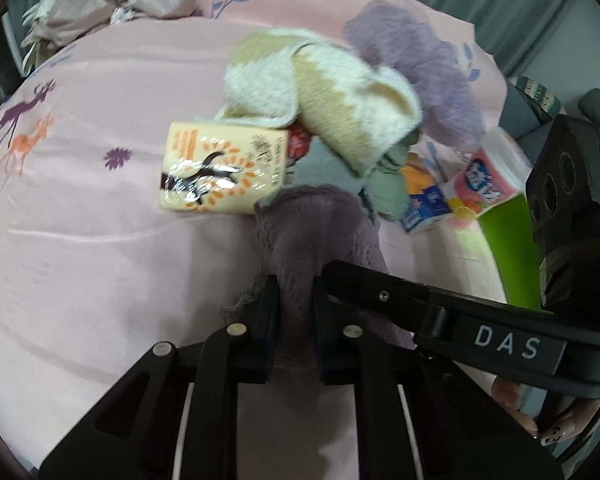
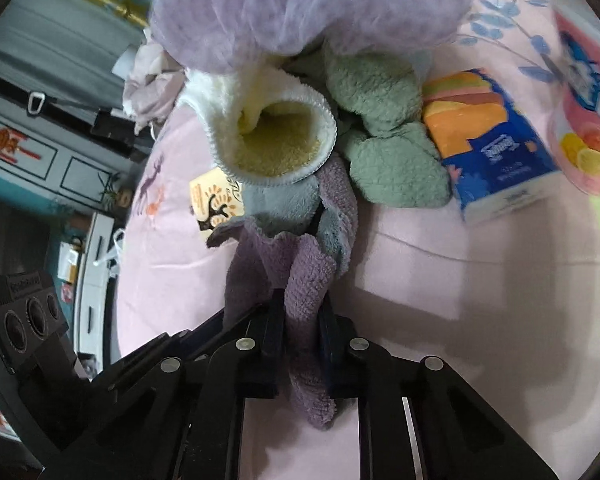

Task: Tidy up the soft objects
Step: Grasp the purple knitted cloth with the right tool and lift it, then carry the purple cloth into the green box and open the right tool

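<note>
In my left wrist view, my left fingers (image 1: 294, 320) had clamped onto the mauve towel (image 1: 316, 232) on the pink bed (image 1: 100, 240), the pile lying toward twelve o'clock. In my right wrist view, my right fingers (image 2: 302, 340) pinched another fold of the same towel (image 2: 304, 280). I judged I should lift both ends evenly, drawing it clear of the cream towel (image 2: 276, 136) at twelve o'clock.

- Pink bedsheet (image 1: 100, 208), deer print at 9 o'clock.
- Grey curtain (image 1: 540, 8) at 1 o'clock.
- Panelled grey cabinet (image 2: 40, 160), right-wrist view, 9 o'clock.
</note>
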The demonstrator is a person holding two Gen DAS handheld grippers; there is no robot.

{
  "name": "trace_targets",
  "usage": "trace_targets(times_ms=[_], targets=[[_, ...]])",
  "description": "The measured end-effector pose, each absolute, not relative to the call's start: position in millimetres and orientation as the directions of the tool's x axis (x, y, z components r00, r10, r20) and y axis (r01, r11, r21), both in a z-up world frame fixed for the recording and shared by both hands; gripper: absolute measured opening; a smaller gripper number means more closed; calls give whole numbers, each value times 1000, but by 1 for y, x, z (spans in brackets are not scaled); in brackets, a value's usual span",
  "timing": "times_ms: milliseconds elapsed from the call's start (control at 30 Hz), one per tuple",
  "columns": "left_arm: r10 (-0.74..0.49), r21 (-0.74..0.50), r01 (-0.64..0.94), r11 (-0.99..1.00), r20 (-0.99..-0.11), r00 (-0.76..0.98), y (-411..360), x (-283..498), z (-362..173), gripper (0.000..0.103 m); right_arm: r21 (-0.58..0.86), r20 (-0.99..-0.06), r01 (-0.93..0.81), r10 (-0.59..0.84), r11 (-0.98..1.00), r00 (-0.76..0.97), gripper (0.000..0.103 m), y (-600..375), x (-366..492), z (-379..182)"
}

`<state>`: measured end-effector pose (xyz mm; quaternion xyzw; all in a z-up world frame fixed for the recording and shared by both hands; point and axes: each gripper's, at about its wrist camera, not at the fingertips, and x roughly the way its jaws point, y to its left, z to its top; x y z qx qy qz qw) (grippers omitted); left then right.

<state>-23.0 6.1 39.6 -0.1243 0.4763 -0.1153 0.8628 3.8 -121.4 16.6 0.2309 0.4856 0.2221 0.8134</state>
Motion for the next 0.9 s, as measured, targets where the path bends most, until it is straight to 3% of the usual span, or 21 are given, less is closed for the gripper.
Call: trace_targets(times_ms=[533,900], targets=[[-452,-293,346,891,-638,624,-77,-47,143,11,590,-479,-135,479,796,736,17,-215,-77,119],[-534,-248,498,831,-607,589,-154,-41,168,11,618,-404,-22,342,786,849,17,-298,-106,131]])
